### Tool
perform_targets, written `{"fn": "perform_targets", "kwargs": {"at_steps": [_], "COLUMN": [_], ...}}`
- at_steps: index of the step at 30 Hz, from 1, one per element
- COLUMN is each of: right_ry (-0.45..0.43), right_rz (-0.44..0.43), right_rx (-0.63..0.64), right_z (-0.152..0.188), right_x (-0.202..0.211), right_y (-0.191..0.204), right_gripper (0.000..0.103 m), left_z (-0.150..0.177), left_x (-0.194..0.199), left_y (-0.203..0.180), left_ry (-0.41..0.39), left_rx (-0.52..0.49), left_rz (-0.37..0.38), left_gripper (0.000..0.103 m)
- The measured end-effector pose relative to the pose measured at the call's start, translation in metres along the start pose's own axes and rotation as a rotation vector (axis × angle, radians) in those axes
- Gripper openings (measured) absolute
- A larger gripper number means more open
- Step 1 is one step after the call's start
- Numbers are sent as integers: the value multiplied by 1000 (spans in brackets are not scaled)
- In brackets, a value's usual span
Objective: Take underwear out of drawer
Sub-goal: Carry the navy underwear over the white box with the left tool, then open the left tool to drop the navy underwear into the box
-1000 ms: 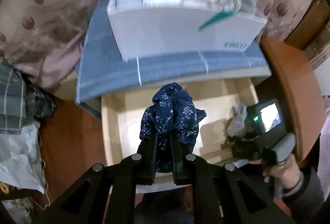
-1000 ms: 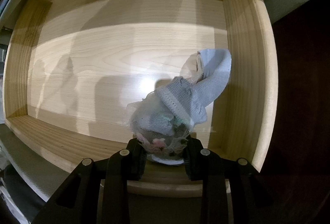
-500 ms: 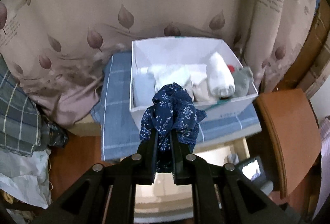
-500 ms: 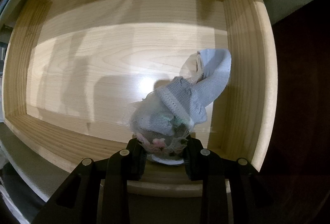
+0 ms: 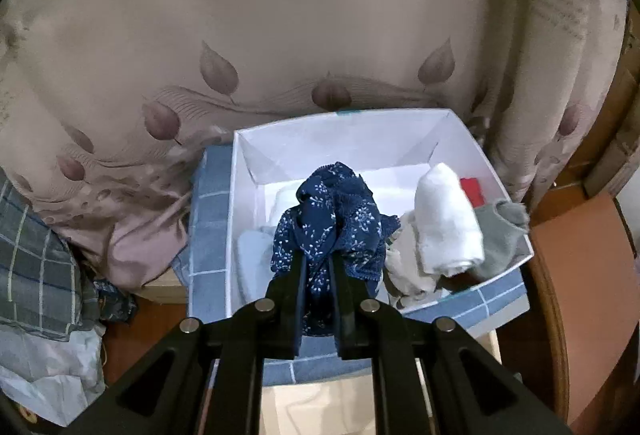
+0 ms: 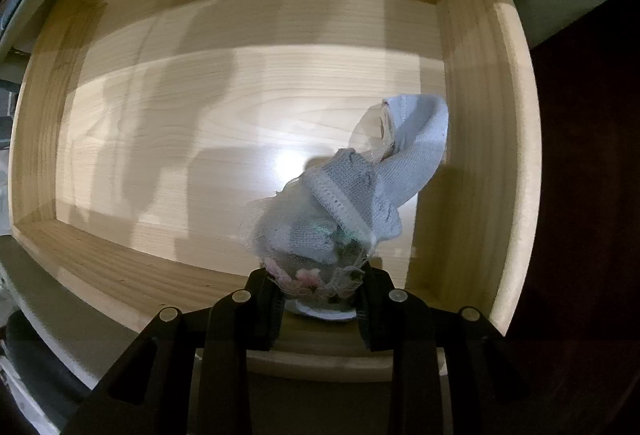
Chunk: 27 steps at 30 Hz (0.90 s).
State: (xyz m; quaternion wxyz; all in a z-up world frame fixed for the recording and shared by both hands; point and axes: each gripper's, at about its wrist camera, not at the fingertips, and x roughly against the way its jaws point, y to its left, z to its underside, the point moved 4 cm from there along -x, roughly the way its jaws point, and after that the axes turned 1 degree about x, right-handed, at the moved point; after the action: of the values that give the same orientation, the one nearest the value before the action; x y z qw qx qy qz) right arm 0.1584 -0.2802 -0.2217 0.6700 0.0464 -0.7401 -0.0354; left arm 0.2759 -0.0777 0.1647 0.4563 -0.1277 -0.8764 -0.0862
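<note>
Underwear in dark blue cloth with small white flowers [image 5: 332,223] is clamped between the closed jaws of the left gripper [image 5: 318,267] and is held bunched up in front of a white box [image 5: 500,175]. The box stands on a blue checked cloth [image 5: 208,235] and is seen to hold a rolled white piece [image 5: 446,223], a grey piece [image 5: 502,231] at its right corner, a beige piece [image 5: 404,267], something red [image 5: 472,191] and a pale blue piece [image 5: 250,259]. A beige curtain [image 5: 280,47] printed with leaves and lettering hangs behind the box. A checked fabric [image 5: 32,267] is piled at the left edge of that view.

A second garment, pale blue-grey knit with lace and pink trim [image 6: 348,203], is gripped by the right gripper [image 6: 318,287], whose jaws are closed on its lower end. This garment is held low inside the wooden drawer [image 6: 480,155], near the right wall and the front wall; whether it touches the bottom cannot be told. One end of it is turned up toward the right wall. Shadows are cast across the pale drawer bottom, with a bright glare just beside the garment.
</note>
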Motion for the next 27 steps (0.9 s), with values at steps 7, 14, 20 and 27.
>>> {"fn": "perform_targets", "kwargs": {"at_steps": [7, 14, 20, 27], "right_ry": [-3, -1, -1, -5], "right_rz": [-13, -17, -16, -3], "right_rx": [0, 3, 0, -4], "right_z": [0, 1, 1, 0], "right_x": [-1, -2, -3, -3], "right_y": [-4, -6, -7, -4], "right_gripper": [27, 27, 27, 27], "left_z": [4, 11, 10, 8], "left_x": [-49, -70, -63, -24], "left_y": [-3, -4, 0, 2], "left_ry": [63, 87, 78, -5], "left_rx": [6, 18, 47, 58], "left_rz": [-24, -44, -48, -37], "left_gripper": [11, 14, 24, 45]}}
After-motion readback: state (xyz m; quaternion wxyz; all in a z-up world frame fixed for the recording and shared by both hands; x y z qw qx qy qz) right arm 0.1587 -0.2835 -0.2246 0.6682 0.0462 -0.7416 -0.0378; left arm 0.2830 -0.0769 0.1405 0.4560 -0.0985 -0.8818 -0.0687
